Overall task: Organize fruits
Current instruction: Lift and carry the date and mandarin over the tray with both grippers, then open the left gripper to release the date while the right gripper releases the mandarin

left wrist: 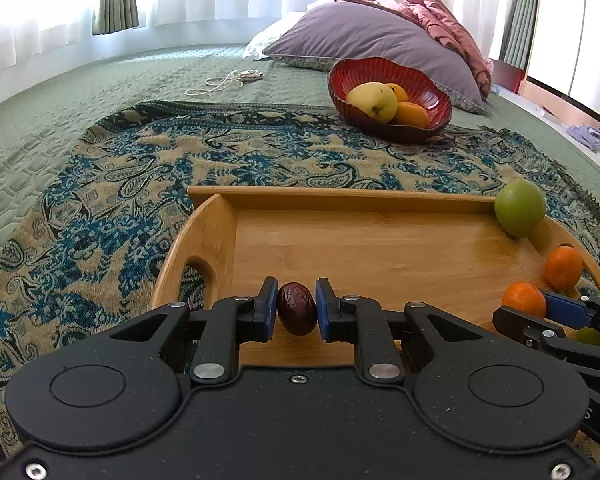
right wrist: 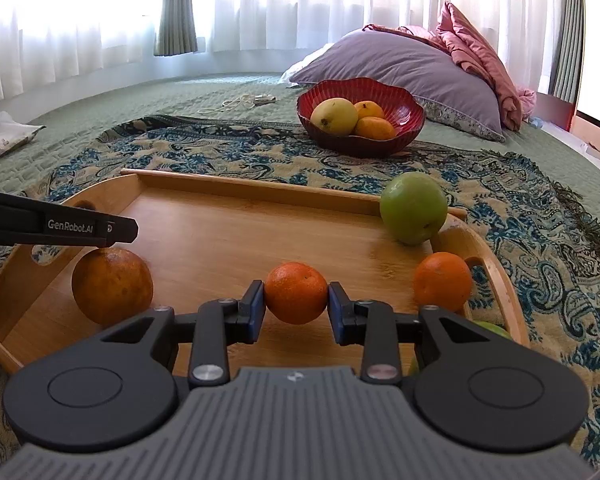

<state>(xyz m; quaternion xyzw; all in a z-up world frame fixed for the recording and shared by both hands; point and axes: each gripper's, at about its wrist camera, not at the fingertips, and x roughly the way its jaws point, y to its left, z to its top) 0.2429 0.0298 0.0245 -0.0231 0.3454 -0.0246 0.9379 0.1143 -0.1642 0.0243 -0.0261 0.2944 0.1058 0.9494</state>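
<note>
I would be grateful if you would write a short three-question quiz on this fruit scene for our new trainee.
1. True or false: the left gripper is shut on a dark red date.
2. What does the right gripper hold? A) a green apple B) a small orange C) a mango
3. Fill in: the red bowl sits beyond the wooden ____, on the patterned throw.

Key
1. True.
2. B: the small orange; the green apple rests in the far right corner.
3. tray.
</note>
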